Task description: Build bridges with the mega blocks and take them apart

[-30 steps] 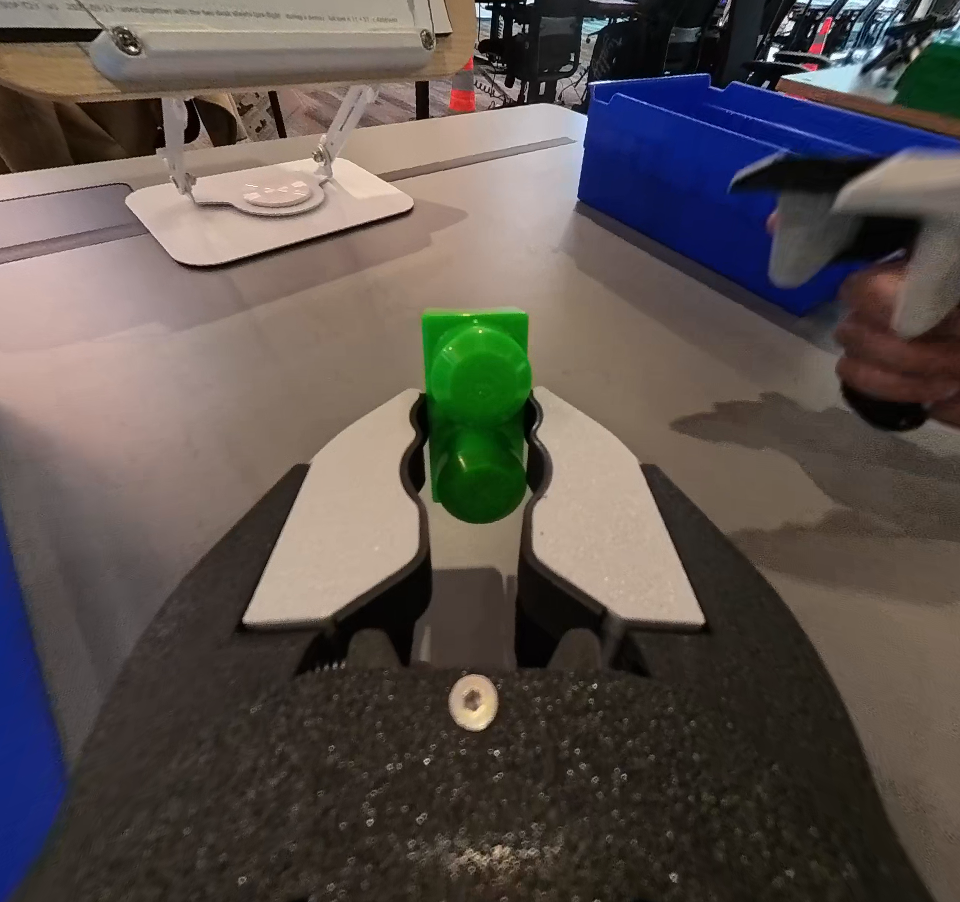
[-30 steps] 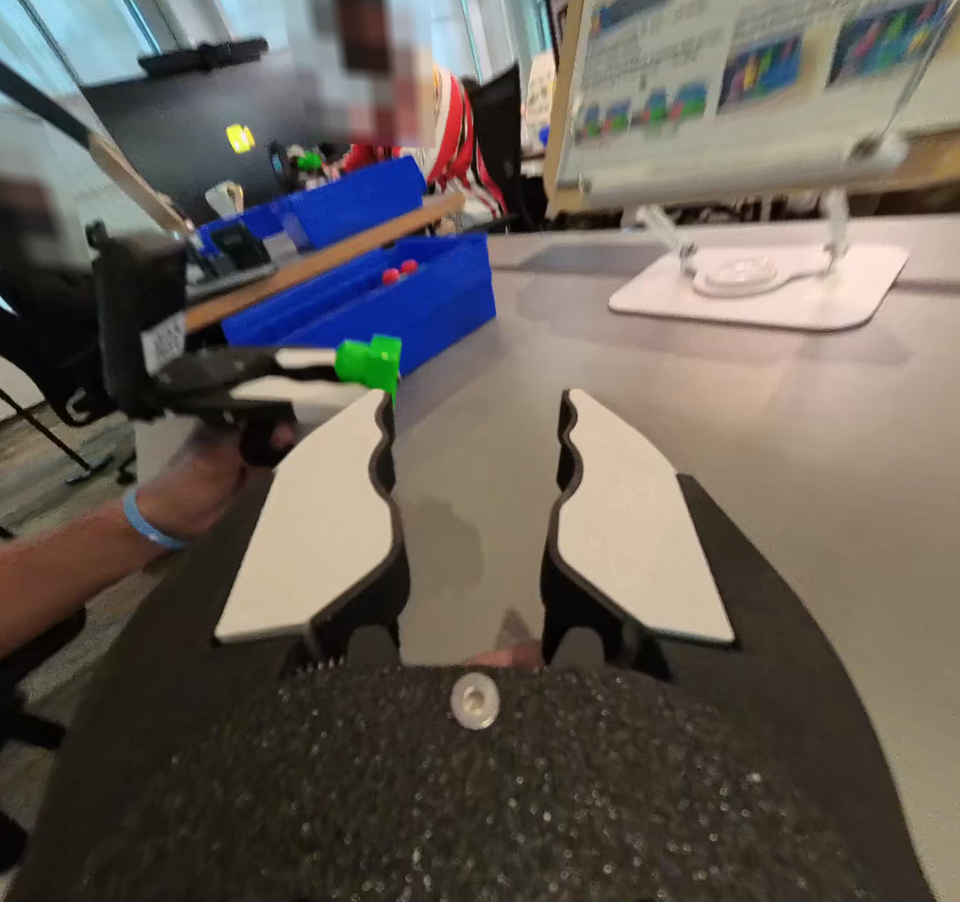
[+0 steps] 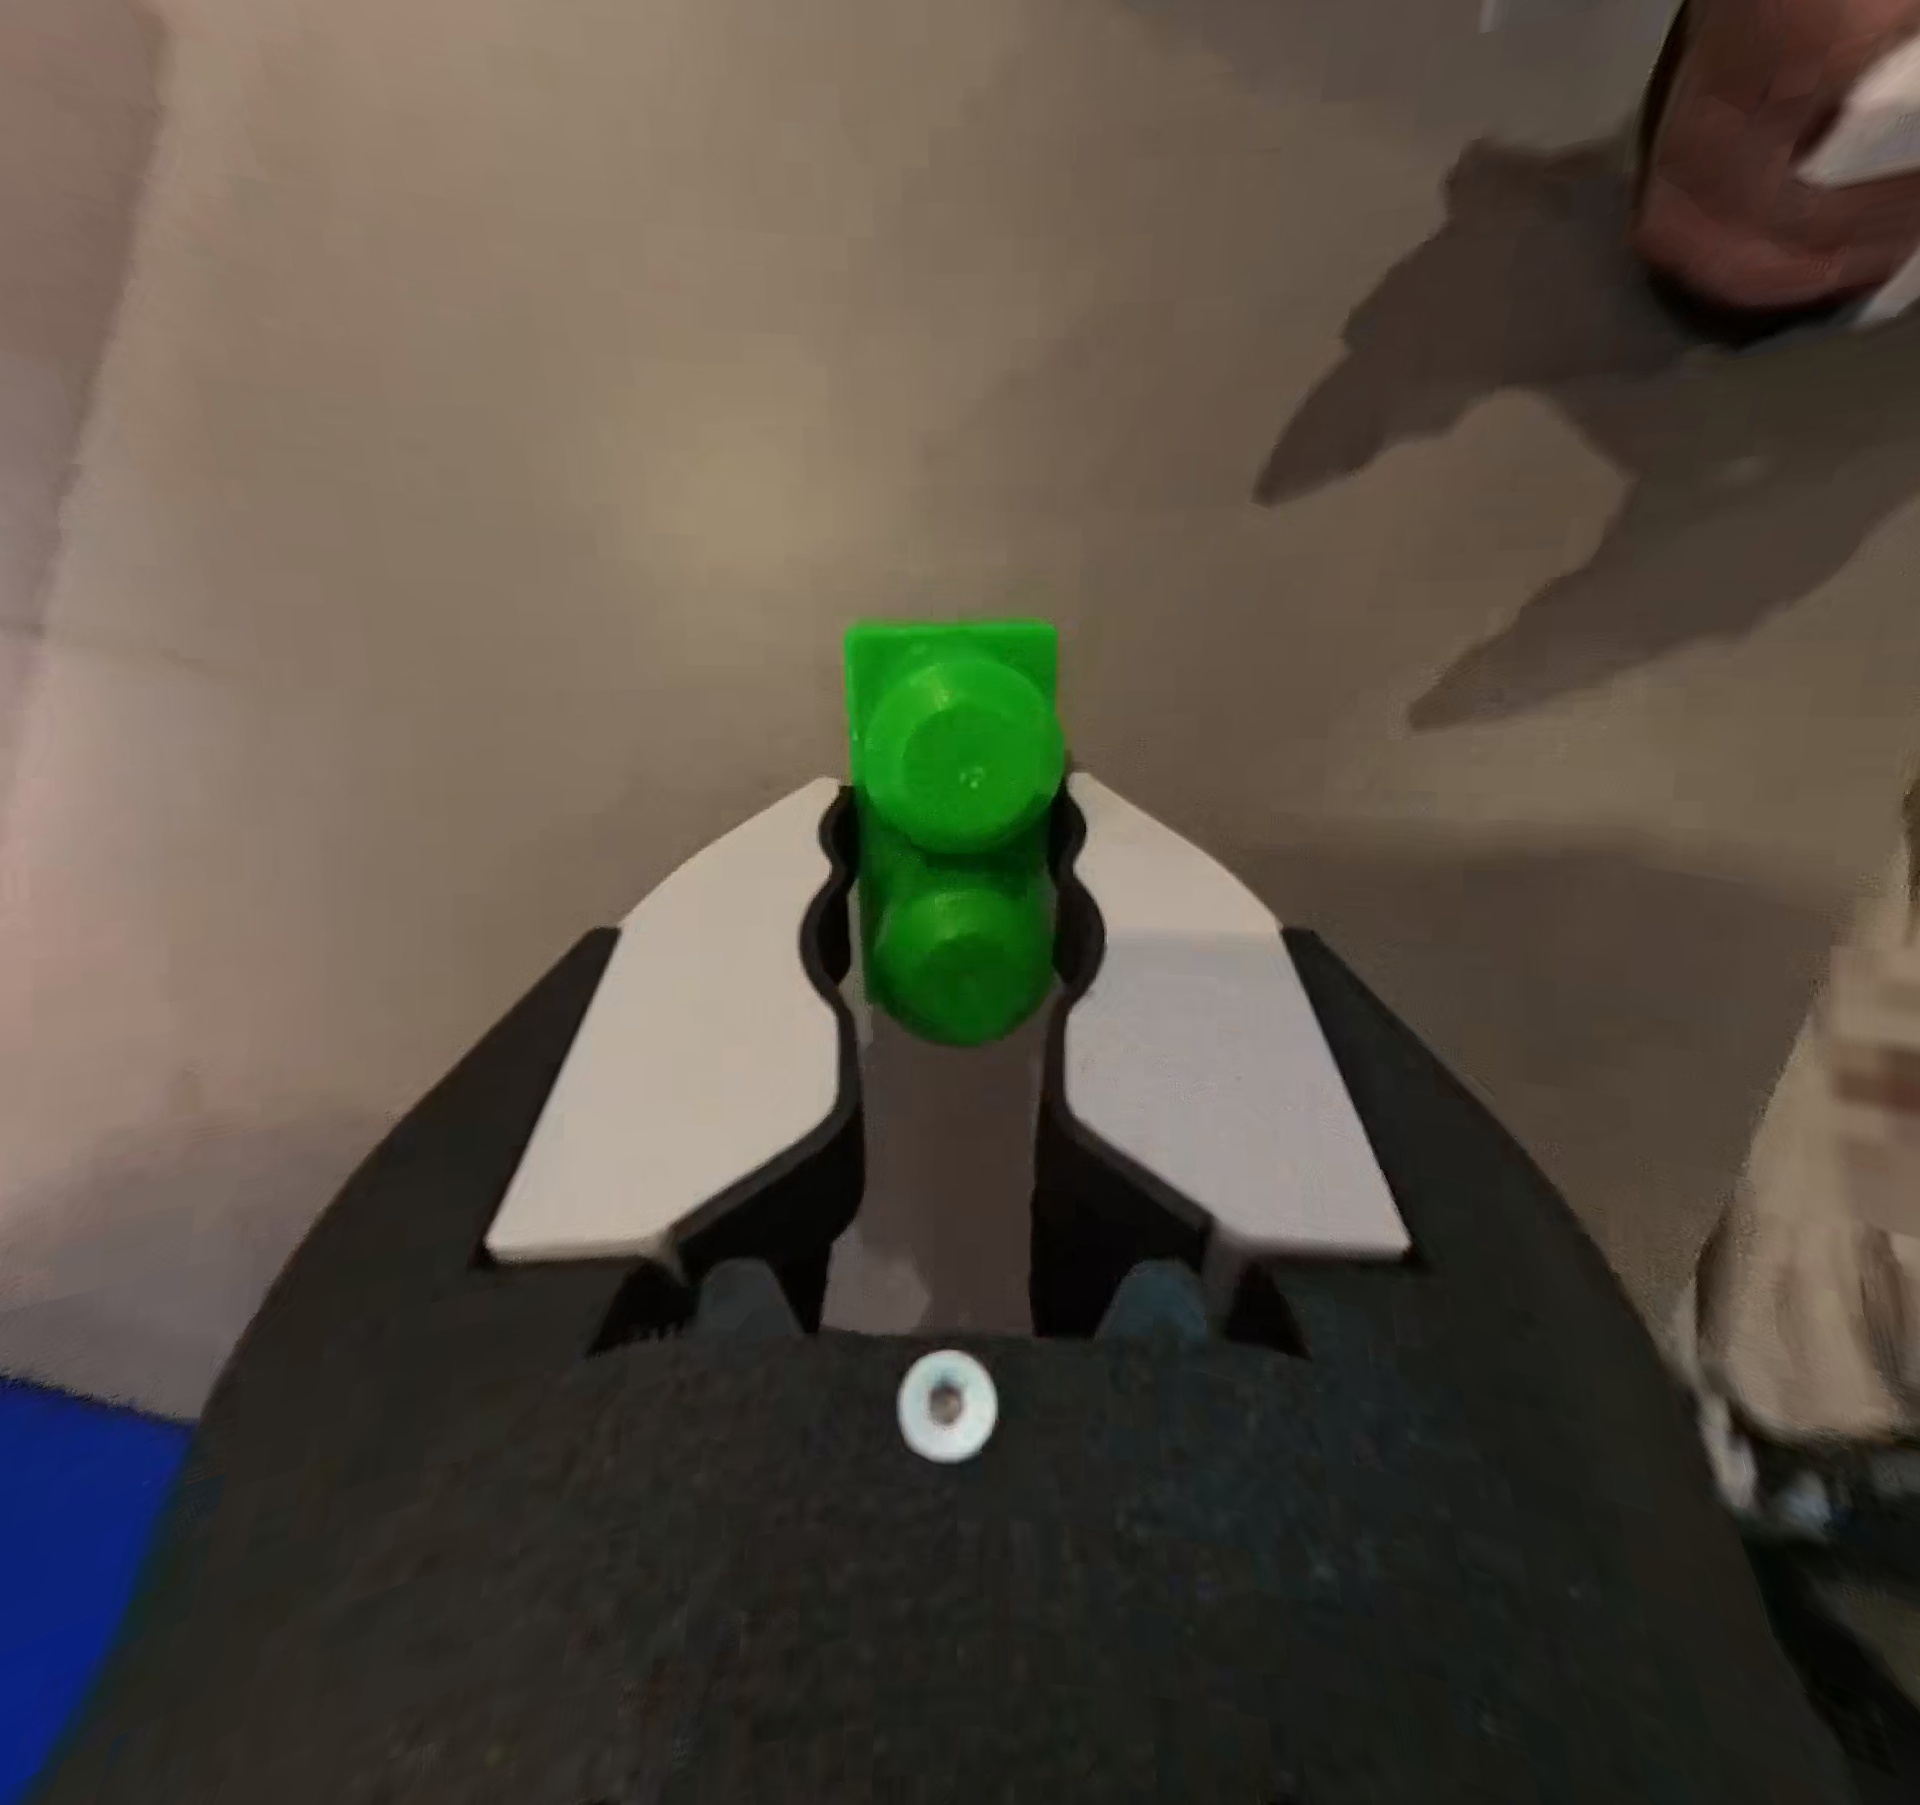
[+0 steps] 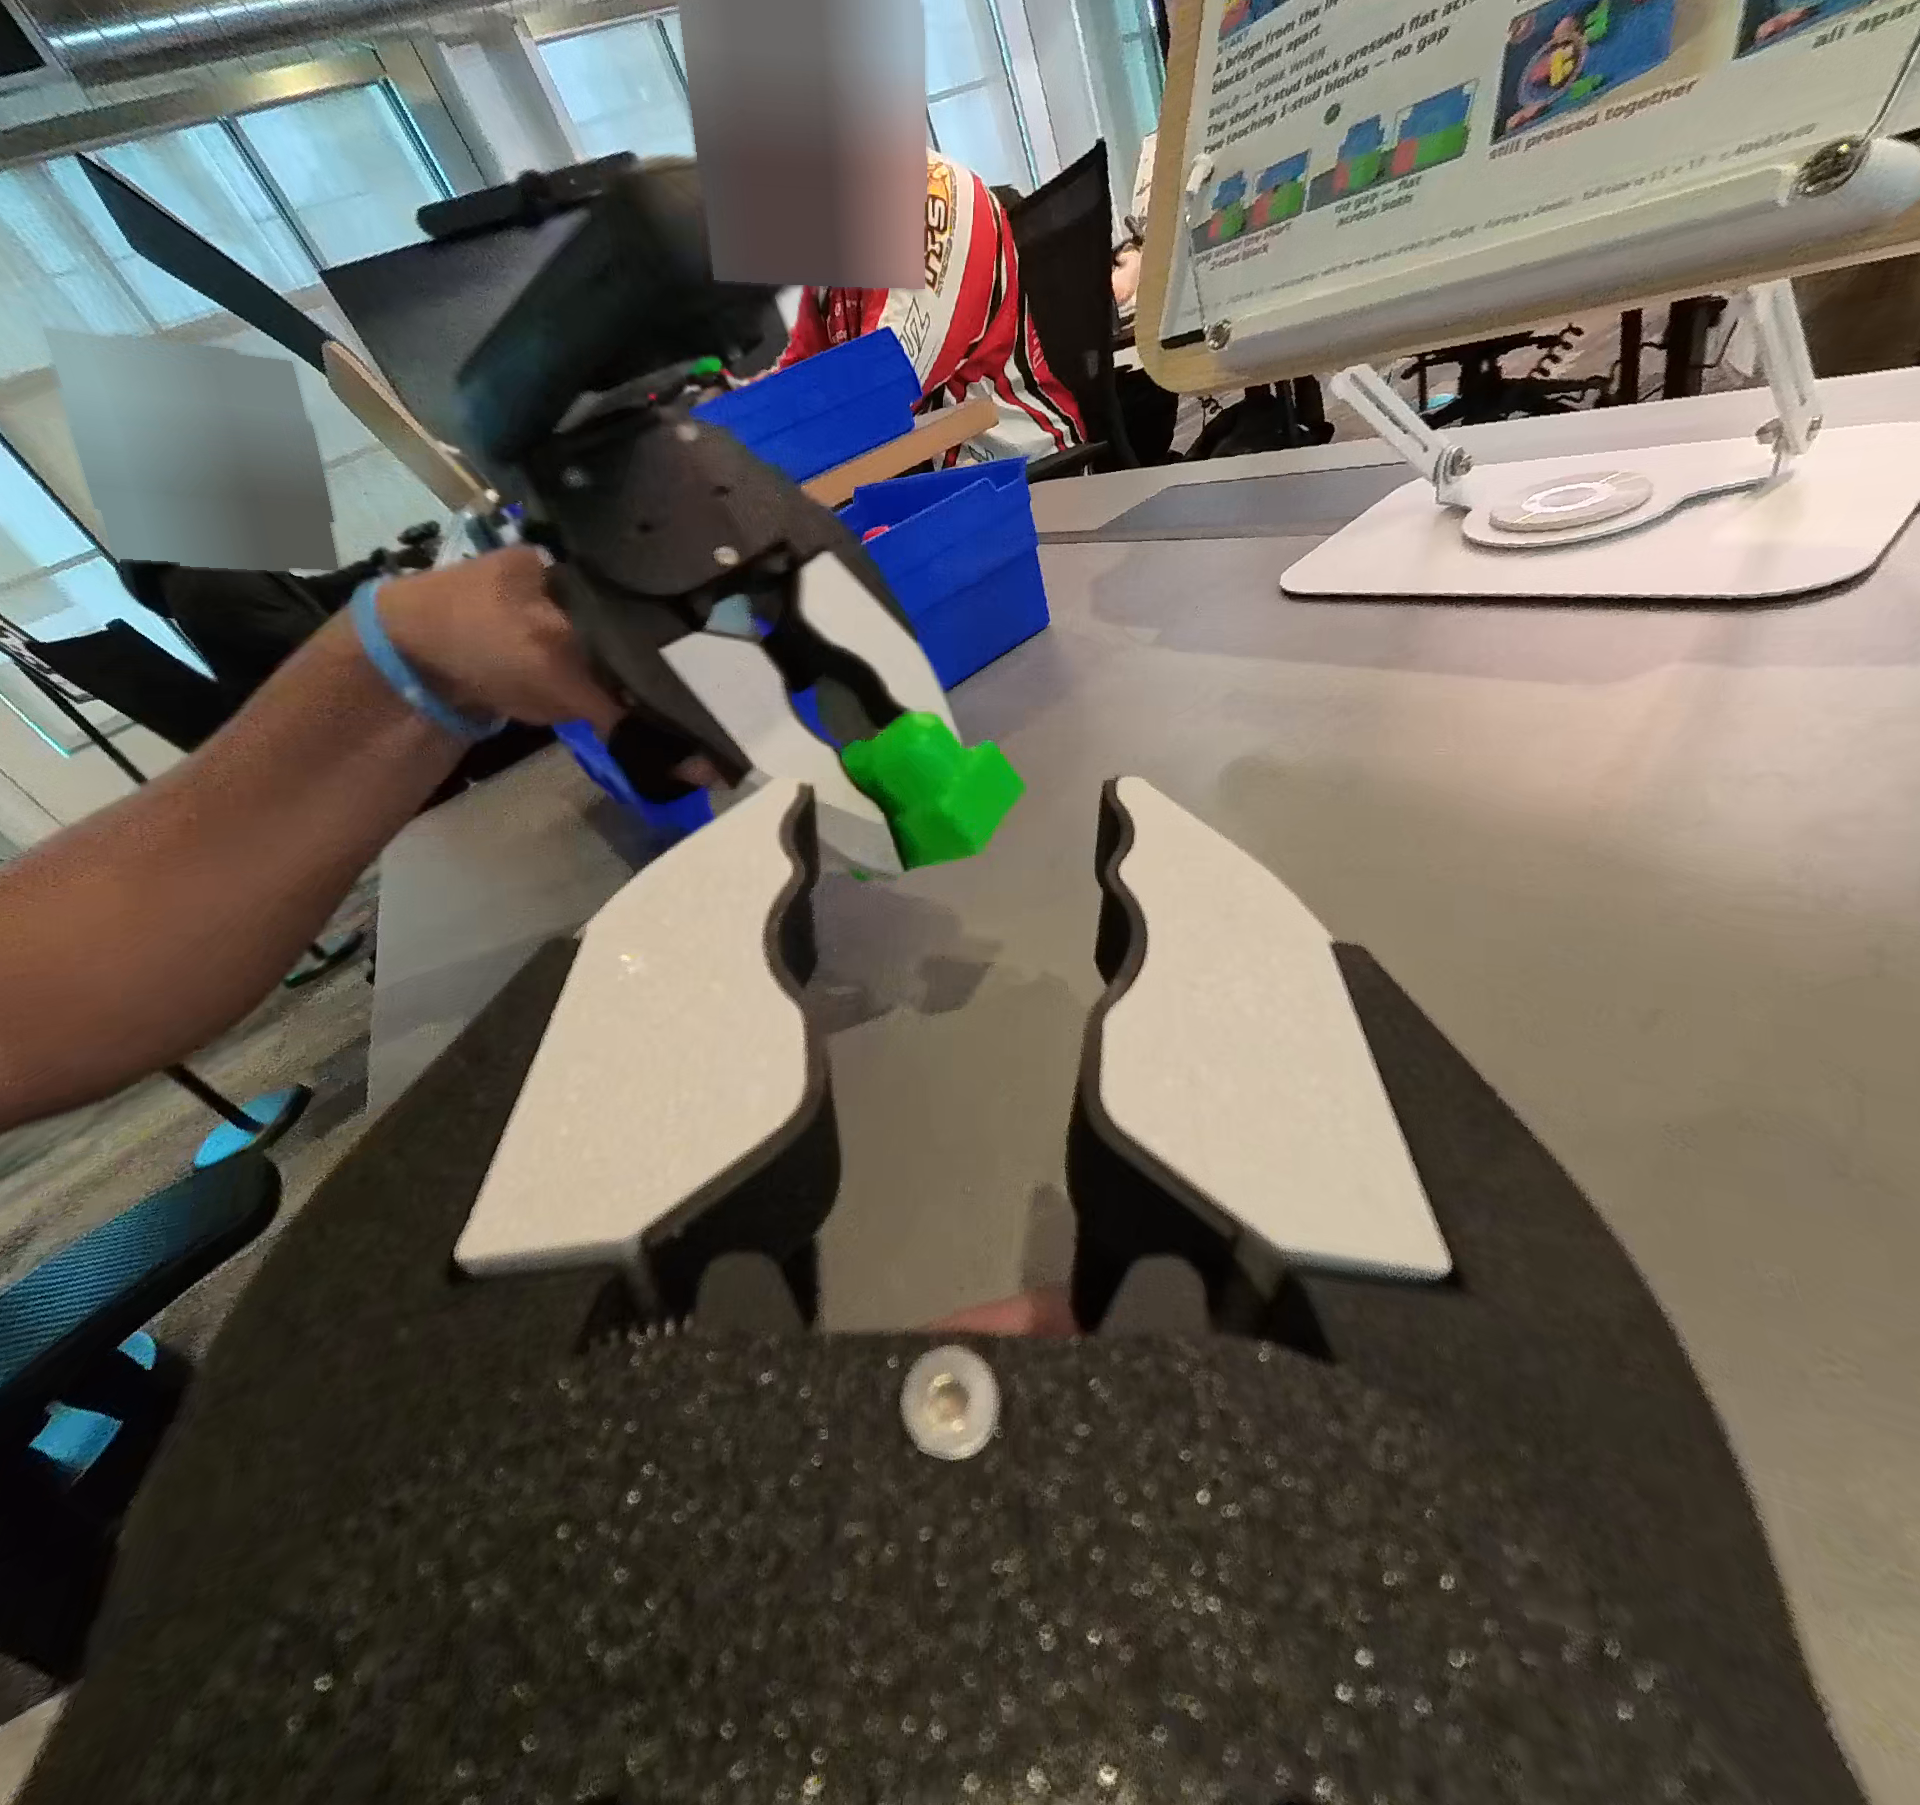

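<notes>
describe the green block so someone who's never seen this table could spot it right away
Start at the grey table and find the blue bin near its far left edge. Just in front of that bin, the left gripper is tilted down toward the tabletop, jaws closed on the green block. It is the only bright green piece, with two round studs.

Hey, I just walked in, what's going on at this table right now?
A person is working with a handheld gripper in each hand over a grey table. The left gripper is shut on a green block with two studs, tilted down toward the tabletop. The right gripper is open and empty, pointing toward that block. Blue bins sit at the table's far edge, and an instruction board on a white stand stands behind. No bridge is in view.
</notes>
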